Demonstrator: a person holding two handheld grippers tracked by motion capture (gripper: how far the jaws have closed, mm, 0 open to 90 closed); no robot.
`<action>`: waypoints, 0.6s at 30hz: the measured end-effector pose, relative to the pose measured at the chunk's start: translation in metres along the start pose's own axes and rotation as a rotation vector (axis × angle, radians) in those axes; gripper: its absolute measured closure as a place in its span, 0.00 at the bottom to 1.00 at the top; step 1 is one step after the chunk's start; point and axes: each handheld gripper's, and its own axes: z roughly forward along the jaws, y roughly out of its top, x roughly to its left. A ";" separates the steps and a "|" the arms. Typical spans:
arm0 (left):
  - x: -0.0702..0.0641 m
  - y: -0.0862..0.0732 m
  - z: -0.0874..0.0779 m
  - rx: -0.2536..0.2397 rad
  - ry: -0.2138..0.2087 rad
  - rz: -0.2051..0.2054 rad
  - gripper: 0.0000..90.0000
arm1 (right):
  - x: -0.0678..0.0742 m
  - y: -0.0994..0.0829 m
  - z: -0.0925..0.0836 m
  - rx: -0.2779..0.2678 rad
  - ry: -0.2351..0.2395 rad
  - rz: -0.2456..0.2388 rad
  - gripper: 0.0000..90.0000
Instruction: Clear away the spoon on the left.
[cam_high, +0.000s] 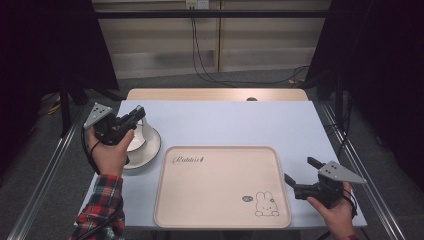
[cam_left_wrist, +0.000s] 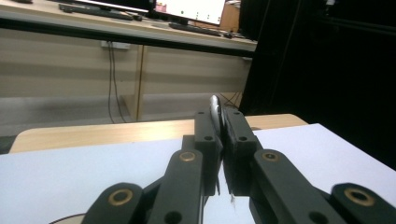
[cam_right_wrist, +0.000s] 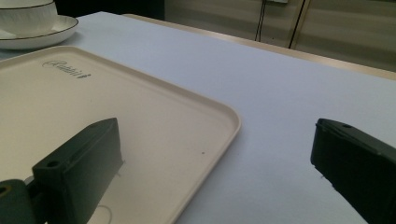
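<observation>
A white cup (cam_high: 143, 134) stands on a white saucer (cam_high: 150, 151) at the table's left side. My left gripper (cam_high: 138, 114) hovers just over the cup. Its jaws are shut on a thin silvery metal piece (cam_left_wrist: 215, 108), seen edge-on and sticking up past the fingertips; I cannot tell what it is. A beige tray (cam_high: 220, 200) with a rabbit drawing lies at the front middle. My right gripper (cam_high: 299, 170) is open and holds nothing, with one jaw over the tray's right rim (cam_right_wrist: 229, 121) and the other over the tabletop. The gold-rimmed cup (cam_right_wrist: 25, 11) and saucer (cam_right_wrist: 44, 35) sit beyond the tray.
The pale blue tabletop (cam_high: 225, 122) runs behind and to the right of the tray. A wooden edge (cam_high: 215, 94) lies along its far side. Cables (cam_high: 200, 60) hang down the wall behind. Metal rails (cam_high: 50, 165) flank the table.
</observation>
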 end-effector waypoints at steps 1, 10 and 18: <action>-0.003 0.002 0.000 0.001 -0.013 0.001 0.95 | 0.000 0.000 0.000 0.000 0.000 -0.001 0.02; -0.016 -0.001 0.003 0.019 -0.061 -0.006 0.95 | 0.001 0.000 0.000 -0.001 0.004 -0.004 0.02; -0.028 -0.010 0.007 0.062 -0.104 -0.012 0.95 | 0.001 0.000 0.000 0.001 0.003 -0.006 0.02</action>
